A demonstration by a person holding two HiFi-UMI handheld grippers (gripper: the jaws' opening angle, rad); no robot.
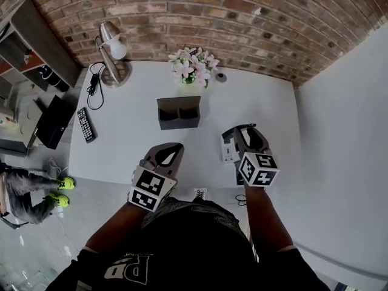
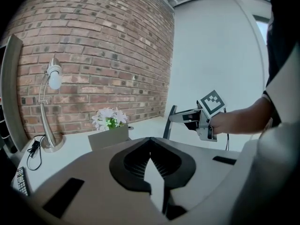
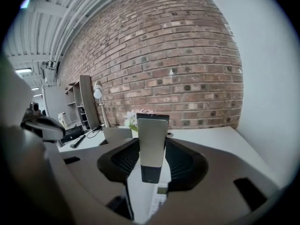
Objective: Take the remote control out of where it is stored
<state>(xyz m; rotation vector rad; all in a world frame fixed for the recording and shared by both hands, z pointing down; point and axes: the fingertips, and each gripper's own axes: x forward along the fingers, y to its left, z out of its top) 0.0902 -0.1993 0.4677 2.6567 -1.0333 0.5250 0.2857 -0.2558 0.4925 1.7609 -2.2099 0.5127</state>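
R claw (image 3: 152, 145): gripping remote (image 3: 152, 125), its long axis standing upright.
L claw (image 2: 151, 142): clenching, empty.
Holder (image 1: 179, 113): sitting ahead, nearer L.

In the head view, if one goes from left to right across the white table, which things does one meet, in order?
black remote → desk lamp → grey holder → right gripper, holding the silver remote

Far left of the dark holder (image 1: 179, 113), a person (image 1: 27, 193) is cut off by the picture's edge. Left of the holder, the buttons of a black remote (image 1: 86, 124) are too small to read. Behind the holder, to its right, a small round thing (image 1: 220, 76) is too small to name.
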